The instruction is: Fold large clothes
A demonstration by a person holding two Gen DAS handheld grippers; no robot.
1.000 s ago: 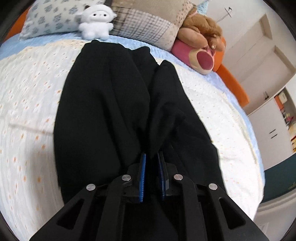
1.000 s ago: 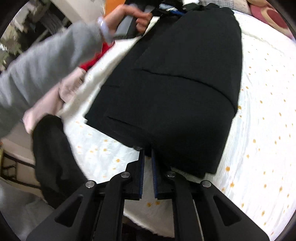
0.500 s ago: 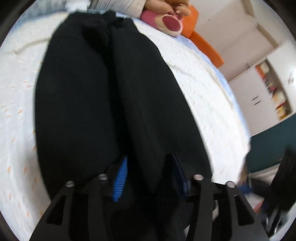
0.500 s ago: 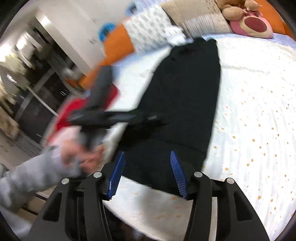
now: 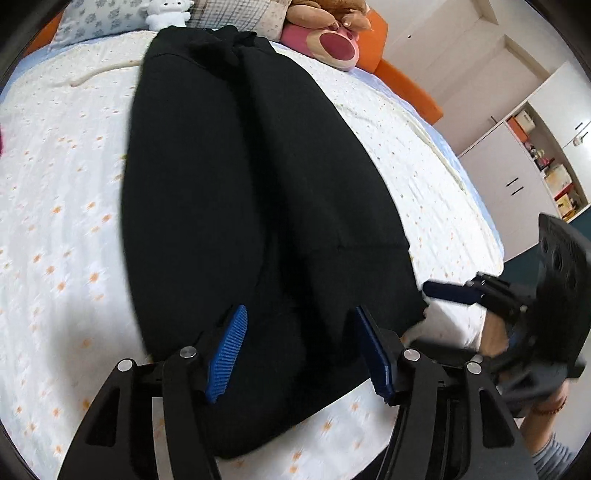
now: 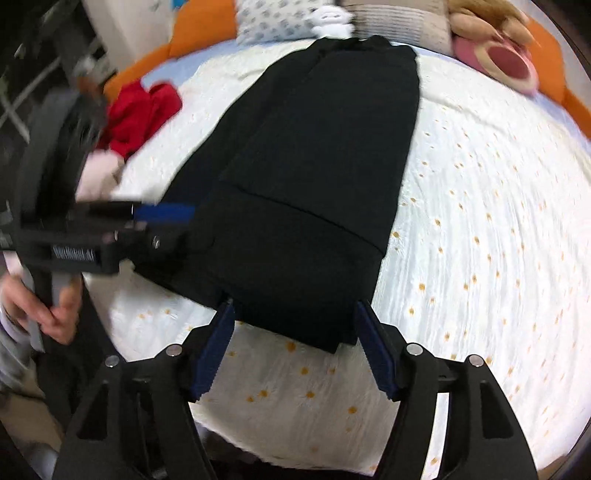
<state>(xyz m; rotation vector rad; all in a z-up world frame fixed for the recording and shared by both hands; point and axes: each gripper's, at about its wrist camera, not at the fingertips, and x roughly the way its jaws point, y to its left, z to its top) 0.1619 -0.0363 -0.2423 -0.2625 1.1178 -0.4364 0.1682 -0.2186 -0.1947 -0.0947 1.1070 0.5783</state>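
Observation:
A large black garment (image 5: 240, 184) lies lengthwise on the bed, folded into a long narrow strip. My left gripper (image 5: 301, 350) hangs over its near end, jaws opening, blue pads wide apart and not pressing the cloth below. In the right wrist view the same black garment (image 6: 314, 166) shows a fold line across its lower part. My right gripper (image 6: 295, 350) is just in front of the near hem, jaws opening, with only bed cover between them. The left gripper (image 6: 166, 214) also shows at the garment's left edge, and the right gripper's blue finger (image 5: 454, 291) at its right corner.
The white flower-dotted bed cover (image 6: 480, 221) surrounds the garment. Red clothes (image 6: 144, 110) and a pink cloth (image 6: 99, 173) lie at the left. Pillows, a white plush toy (image 5: 168, 14) and a pink plush (image 5: 328, 44) line the headboard. White wardrobes (image 5: 517, 147) stand to the right.
Both grippers were shut on the black cloth and have let go, their jaws now wide. My left gripper has drawn back from the far part of the garment to its near end.

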